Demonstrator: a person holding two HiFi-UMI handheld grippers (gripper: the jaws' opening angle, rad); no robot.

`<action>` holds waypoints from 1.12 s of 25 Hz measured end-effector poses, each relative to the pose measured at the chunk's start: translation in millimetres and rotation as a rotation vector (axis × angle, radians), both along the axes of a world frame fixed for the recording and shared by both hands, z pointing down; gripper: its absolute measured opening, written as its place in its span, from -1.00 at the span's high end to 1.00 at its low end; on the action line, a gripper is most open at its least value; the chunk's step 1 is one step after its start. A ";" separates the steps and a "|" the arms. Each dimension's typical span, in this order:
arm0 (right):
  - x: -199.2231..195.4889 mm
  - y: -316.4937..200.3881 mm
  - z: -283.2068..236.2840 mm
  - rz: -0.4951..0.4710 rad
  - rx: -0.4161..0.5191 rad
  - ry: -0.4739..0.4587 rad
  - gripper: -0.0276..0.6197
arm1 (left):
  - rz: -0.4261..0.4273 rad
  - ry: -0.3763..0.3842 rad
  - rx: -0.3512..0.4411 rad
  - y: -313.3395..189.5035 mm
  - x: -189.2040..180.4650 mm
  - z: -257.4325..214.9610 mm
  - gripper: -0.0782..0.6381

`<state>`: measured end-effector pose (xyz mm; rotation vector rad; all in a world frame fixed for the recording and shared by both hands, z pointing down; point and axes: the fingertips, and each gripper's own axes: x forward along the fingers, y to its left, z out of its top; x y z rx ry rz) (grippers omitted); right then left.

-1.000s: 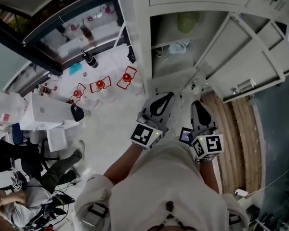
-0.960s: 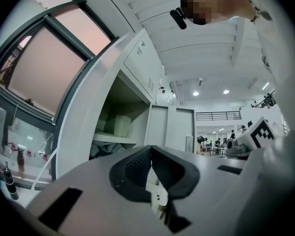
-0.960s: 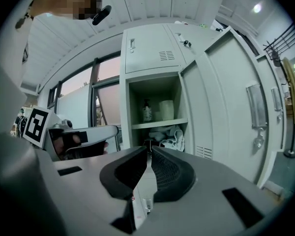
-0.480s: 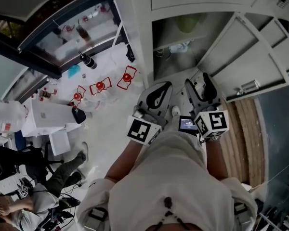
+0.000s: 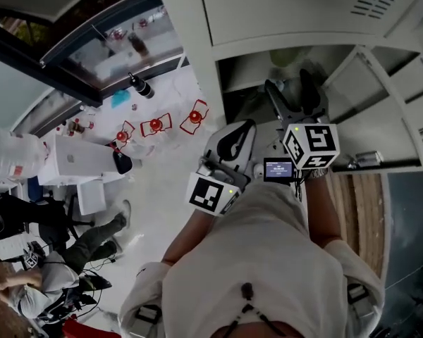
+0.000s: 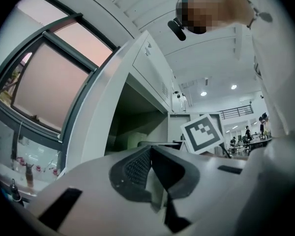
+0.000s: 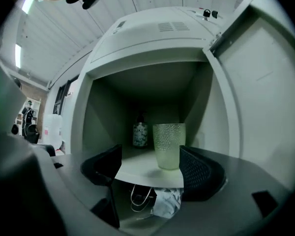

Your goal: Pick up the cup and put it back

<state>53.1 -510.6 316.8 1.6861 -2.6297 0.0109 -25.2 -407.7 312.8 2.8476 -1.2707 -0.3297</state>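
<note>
the right gripper [image 7: 148, 162] has its jaws spread wide, just opened, and grips nothing. one pale green dimpled cup [image 7: 169, 145] stands upright ahead, seen in the gap close to the right-hand pad, with neither pad pressing on it. the cup sits near the front edge of the white shelf [image 7: 137, 167] in the open locker [image 7: 157, 38]. one dark bottle [image 7: 140, 134] stands behind it at the back of the same compartment, so the shelf carries two things. the compartment below holds a crumpled pale bundle [image 7: 166, 201] and a looped handle [image 7: 136, 195]. the locker door [image 7: 265, 82] hangs open at the right. the left gripper [image 6: 150, 154] has its jaws clenched together, empty.
</note>
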 end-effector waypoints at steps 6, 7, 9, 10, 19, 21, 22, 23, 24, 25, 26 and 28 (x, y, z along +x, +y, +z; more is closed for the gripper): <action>4.3 -43.2 -15.4 0.009 -0.005 0.005 -0.12 | -0.057 0.009 0.015 -17.0 6.7 -5.6 0.76; 5.3 -48.9 -17.3 0.007 -0.003 0.005 -0.13 | -0.066 0.010 0.017 -19.6 8.1 -4.9 0.76; 8.9 -59.3 -21.0 0.014 -0.002 0.007 -0.13 | -0.083 0.012 0.015 -23.6 10.2 -3.3 0.76; 10.8 -64.2 -23.4 0.020 -0.003 0.010 -0.13 | -0.092 0.014 0.012 -24.9 10.3 -3.7 0.76; 13.6 -92.4 -19.6 0.014 -0.031 0.058 -0.13 | -0.148 0.027 0.004 -29.6 2.1 2.3 0.76; 9.9 -92.6 -22.4 0.009 -0.027 0.076 -0.13 | -0.153 0.026 0.000 -28.9 -1.3 1.2 0.76; 8.0 -91.8 -23.4 0.003 -0.028 0.080 -0.13 | -0.154 0.026 -0.002 -28.3 -2.9 0.7 0.76; 6.1 -90.4 -23.9 -0.004 -0.030 0.079 -0.13 | -0.154 0.027 -0.003 -27.5 -4.3 0.6 0.76; 4.1 -88.4 -24.3 -0.010 -0.030 0.078 -0.13 | -0.152 0.027 -0.005 -26.7 -5.6 0.8 0.76; 2.0 -85.7 -25.0 -0.013 -0.026 0.077 -0.13 | -0.149 0.026 -0.008 -25.7 -6.9 1.2 0.76; -0.1 -82.6 -26.1 -0.013 -0.018 0.080 -0.13 | -0.145 0.026 -0.010 -24.5 -8.2 1.4 0.76; -3.5 -75.4 -29.2 -0.008 0.000 0.088 -0.13 | -0.133 0.025 -0.013 -21.6 -10.3 1.3 0.76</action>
